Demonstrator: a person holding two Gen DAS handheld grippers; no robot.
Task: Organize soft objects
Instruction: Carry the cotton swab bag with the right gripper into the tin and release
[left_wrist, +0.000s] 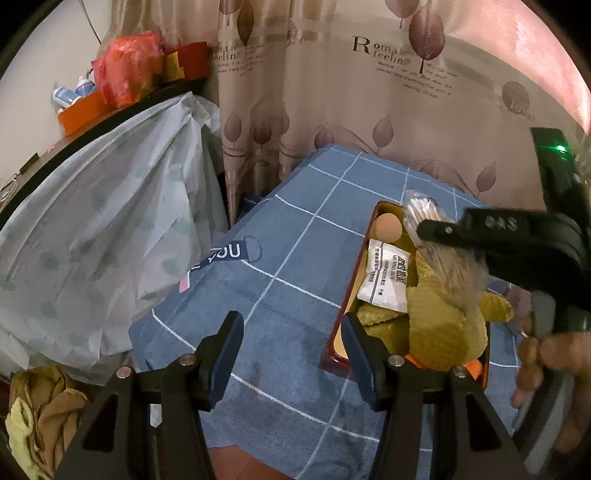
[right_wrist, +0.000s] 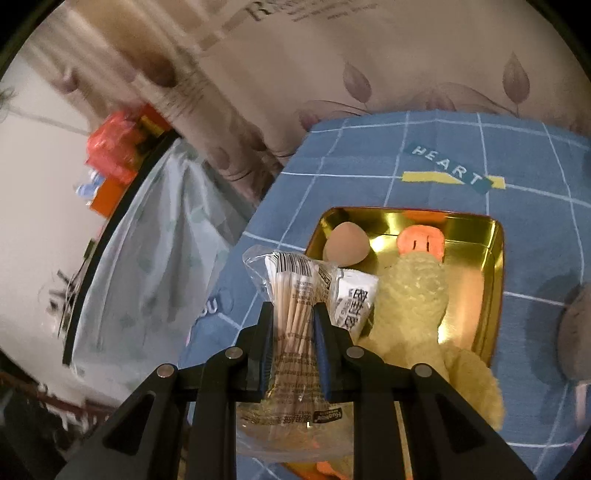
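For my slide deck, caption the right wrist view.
Right tongs clamp a cotton swab packet beside a gold tray holding a plush duck.

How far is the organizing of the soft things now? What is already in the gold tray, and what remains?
Already in the gold tray: a yellow plush duck, a beige sponge egg and a white packet. In hand: the right gripper is shut on a clear bag of cotton swabs, held above the tray's near edge, not yet set down. The left gripper is open and empty. Left: a grey soft thing lies on the blue cloth beside the tray.
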